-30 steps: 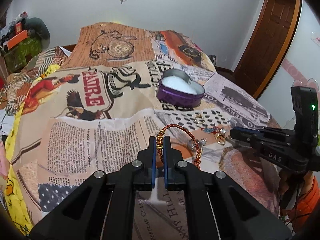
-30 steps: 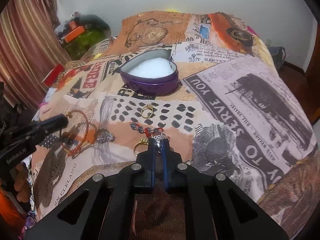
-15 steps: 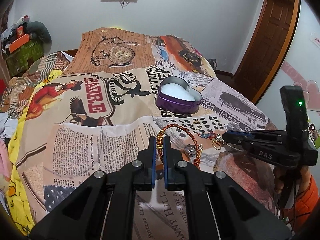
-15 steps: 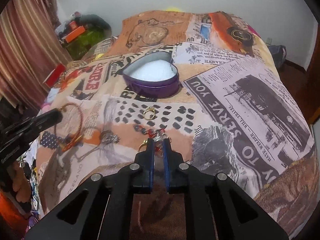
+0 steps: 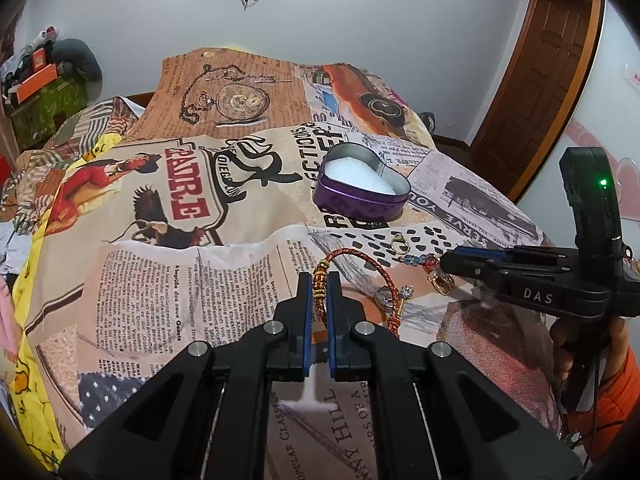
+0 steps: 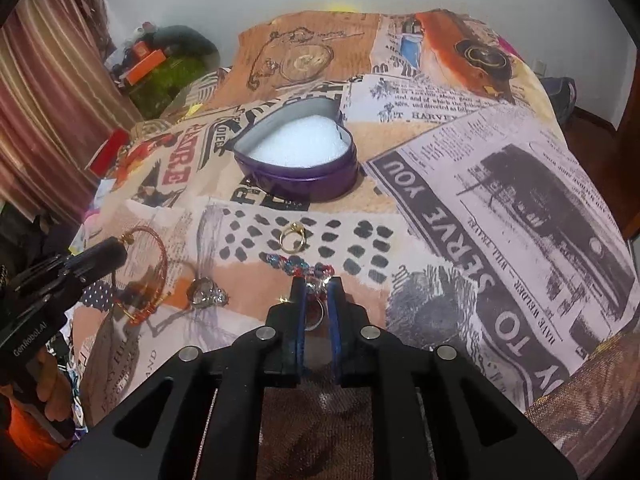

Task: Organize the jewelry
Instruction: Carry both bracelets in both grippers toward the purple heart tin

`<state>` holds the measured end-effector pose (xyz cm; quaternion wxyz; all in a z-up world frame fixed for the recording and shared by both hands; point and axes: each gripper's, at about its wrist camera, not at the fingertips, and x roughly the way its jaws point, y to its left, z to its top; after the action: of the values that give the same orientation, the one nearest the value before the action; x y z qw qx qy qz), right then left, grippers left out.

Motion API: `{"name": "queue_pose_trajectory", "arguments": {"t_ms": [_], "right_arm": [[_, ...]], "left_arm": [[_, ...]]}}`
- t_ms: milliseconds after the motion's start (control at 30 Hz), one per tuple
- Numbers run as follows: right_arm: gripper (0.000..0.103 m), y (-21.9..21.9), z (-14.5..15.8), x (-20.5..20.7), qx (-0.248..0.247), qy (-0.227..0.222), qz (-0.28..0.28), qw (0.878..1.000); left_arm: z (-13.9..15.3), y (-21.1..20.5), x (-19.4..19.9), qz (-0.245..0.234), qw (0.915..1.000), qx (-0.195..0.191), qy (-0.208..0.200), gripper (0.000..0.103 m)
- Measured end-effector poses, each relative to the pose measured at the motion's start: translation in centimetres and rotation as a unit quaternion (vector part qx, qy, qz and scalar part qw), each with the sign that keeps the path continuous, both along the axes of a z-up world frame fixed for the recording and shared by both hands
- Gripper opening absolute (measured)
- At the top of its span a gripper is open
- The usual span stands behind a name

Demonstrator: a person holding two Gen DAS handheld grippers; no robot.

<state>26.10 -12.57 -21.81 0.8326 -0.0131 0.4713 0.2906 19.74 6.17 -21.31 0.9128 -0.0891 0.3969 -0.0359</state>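
My left gripper [image 5: 318, 286] is shut on the gold beads of a red-and-gold braided bracelet [image 5: 362, 260], whose loop trails right over the bedspread. My right gripper [image 6: 316, 286] has its jaws opening. A gold ring with a clear stone [image 6: 314, 300] lies between them, and the pads do not visibly press it. A blue-and-red beaded piece [image 6: 296, 262] lies just beyond its tips. In the left wrist view the right gripper [image 5: 444, 266] comes in from the right above that ring [image 5: 440, 284]. A purple heart-shaped tin [image 6: 304, 184] with a white foam lining stands farther back.
Another gold ring [image 6: 292, 238] lies on the spotted print before the tin. A silver ring with a stone [image 6: 206, 292] rests beside the bracelet [image 6: 160, 264]. The left gripper [image 6: 116, 248] shows at the left edge. Cluttered boxes [image 6: 152, 60] and a curtain stand beyond the bed's left side.
The right jaws, shut a second ago at the beaded piece and ring, have parted slightly. The left gripper keeps its hold on the bracelet.
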Motion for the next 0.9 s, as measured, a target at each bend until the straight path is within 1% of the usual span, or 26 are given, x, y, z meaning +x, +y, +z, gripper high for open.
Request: {"name": "queue_pose_trajectory", "arguments": {"t_ms": [67,100,300,333,400,433,500,567,733,900], "right_arm": [[0.036,0.1,0.0,0.0,-0.002,-0.002,-0.001,1.0],[0.038,0.2,0.0,0.0,0.0,-0.006,-0.003,1.0],[0.039,0.4,-0.4,-0.1,0.0,-0.015,0.001,1.0],[0.038,0.4,-0.4,-0.1,0.001,-0.017,0.003,1.0],[0.031,0.6,-0.5,-0.1,-0.004,-0.022,0.006,1.0],[0.023,0.7,-0.6,0.0,-0.009,-0.021,0.008,1.0],[0.019,0.7,-0.8,0.2,-0.007,-0.017,0.012,1.0],[0.011,0.7,-0.7,0.4,-0.006,-0.019,0.011,1.0],[0.011,0.2,-0.3,-0.1,-0.004,-0.032,0.005,0.999],[0.011,-0.4,0.9,-0.6,0.0,-0.047,-0.004,0.999]], "left_arm": [[0.0,0.0,0.0,0.0,1.0,0.0,0.0,0.005],[-0.1,0.0,0.0,0.001,1.0,0.002,0.0,0.005],[-0.2,0.2,-0.1,0.003,1.0,0.002,0.002,0.005],[-0.3,0.3,-0.1,0.003,1.0,0.001,0.003,0.005],[-0.3,0.2,-0.1,0.004,1.0,0.0,0.004,0.005],[-0.3,0.2,-0.2,0.004,1.0,0.001,0.004,0.005],[-0.2,0.1,-0.2,0.003,1.0,0.002,0.003,0.005],[-0.1,0.1,-0.3,0.004,1.0,0.004,0.002,0.005],[0.6,0.2,-0.3,0.008,1.0,0.003,-0.004,0.005],[1.7,0.2,-0.4,0.01,0.9998,0.003,-0.017,0.005]]}}
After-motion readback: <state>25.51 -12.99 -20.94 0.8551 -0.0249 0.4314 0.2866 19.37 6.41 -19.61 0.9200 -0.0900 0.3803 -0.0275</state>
